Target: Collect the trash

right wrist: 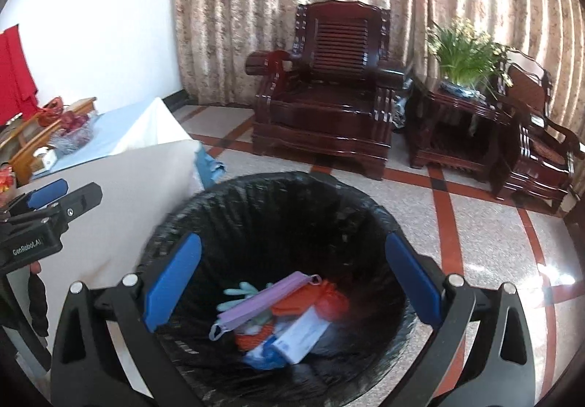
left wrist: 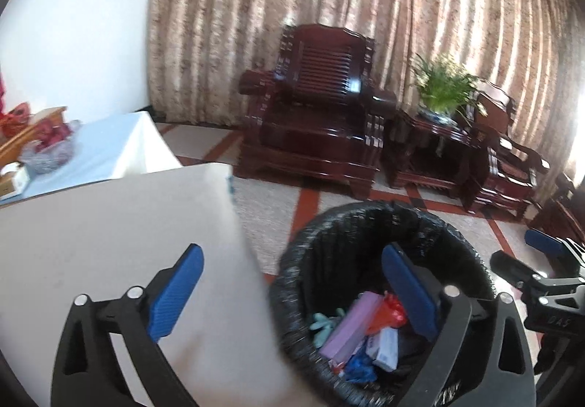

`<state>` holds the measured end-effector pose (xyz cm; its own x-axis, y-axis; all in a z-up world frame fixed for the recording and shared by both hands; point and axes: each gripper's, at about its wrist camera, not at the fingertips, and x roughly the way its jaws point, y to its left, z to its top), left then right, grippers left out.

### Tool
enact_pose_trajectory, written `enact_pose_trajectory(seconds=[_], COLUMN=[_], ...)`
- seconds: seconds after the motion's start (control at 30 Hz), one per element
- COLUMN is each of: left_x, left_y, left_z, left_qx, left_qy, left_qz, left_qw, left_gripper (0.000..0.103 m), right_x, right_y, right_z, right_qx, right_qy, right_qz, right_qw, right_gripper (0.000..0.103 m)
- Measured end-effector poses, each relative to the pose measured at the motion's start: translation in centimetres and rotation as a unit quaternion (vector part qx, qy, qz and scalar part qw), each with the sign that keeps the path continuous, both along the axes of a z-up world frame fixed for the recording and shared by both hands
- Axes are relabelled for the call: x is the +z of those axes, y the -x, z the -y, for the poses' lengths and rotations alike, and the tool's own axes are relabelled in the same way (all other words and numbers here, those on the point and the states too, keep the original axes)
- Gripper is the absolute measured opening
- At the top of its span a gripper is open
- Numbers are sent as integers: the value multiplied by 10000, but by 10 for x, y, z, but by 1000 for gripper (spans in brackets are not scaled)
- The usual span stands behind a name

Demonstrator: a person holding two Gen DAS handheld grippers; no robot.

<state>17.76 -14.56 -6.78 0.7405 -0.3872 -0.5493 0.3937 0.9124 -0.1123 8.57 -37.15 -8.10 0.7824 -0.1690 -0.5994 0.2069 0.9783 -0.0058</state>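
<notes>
A round bin lined with a black bag (right wrist: 256, 209) stands on the floor beside a white table (right wrist: 109, 195). Inside lies trash: a purple pouch (right wrist: 263, 301), a teal glove (right wrist: 237, 292), red-orange wrapping (right wrist: 329, 297) and a white packet (right wrist: 299, 334). My right gripper (right wrist: 292, 282) is open and empty, right above the bin's mouth. My left gripper (left wrist: 292, 293) is open and empty, straddling the table's corner (left wrist: 146, 224) and the bin (left wrist: 347, 224), where the purple pouch (left wrist: 351, 326) shows. Each gripper appears at the edge of the other's view.
Dark wooden armchairs (right wrist: 329, 96) and a side table with a potted plant (right wrist: 468, 56) stand before patterned curtains. A second table with a pale cloth (right wrist: 128, 133) carries a glass bowl (right wrist: 73, 136) and boxes. The floor is tiled with red stripes (right wrist: 446, 209).
</notes>
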Motion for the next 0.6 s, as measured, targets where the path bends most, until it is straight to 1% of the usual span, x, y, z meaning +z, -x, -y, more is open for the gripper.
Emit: enact_pose_trajectory(seconds=[0.23,0.3,0.47,0.6], left_x=[21,26,46,58], left_y=[30,39,66,82], left_z=[-52,-64,-92,-105], left_qx=[548,675,820,885], left_qy=[-38,-132,-235,-218], left_qz=[-64,-69,55,67], left_qw=[9985,9976,9963,9958], left_gripper=[97,97,97,97], right_x=[33,40,59,74], right_y=[18,25,42,56], right_z=[-41,-55,-84,-101], right_qx=[307,395,569,663], right_qy=[-255,-253,-153,-68], right_qz=[82,110,192,251], right_qw=[9992,9988,9981,9975], right_gripper=[98,98,98,98])
